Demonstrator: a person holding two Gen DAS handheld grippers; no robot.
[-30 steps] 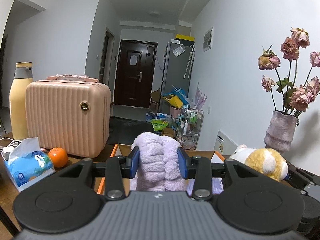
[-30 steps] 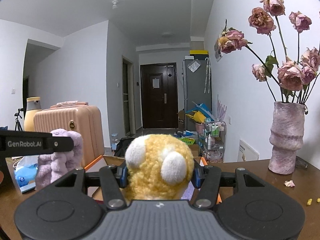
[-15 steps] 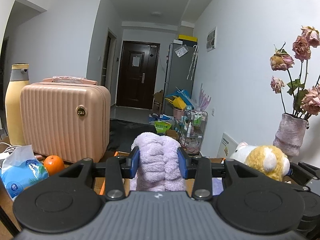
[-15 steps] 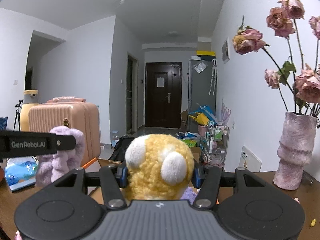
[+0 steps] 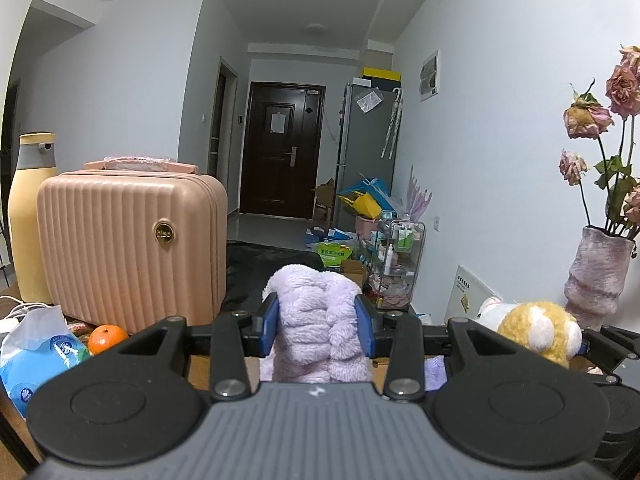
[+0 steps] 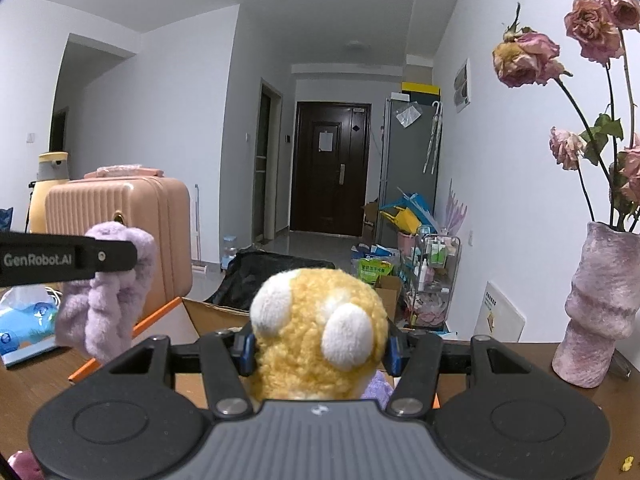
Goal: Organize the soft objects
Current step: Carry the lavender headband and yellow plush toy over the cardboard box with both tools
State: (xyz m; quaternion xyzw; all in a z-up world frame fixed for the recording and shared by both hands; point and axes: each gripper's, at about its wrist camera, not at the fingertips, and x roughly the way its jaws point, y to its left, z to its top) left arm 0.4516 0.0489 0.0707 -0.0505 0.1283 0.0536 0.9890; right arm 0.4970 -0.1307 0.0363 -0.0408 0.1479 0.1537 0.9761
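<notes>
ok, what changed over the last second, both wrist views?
Both hands drifted sideways: suitcase and vase slid rightward in both views. No grab or release. Left gripper stays shut on the purple plush, right gripper on the yellow plush, above the cardboard box.

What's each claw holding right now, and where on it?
Left claw: shut on the purple fuzzy item, pads pinching its upper part from both sides. Right claw: shut on the yellow plush toy, pads squeezing its sides near the base.
</notes>
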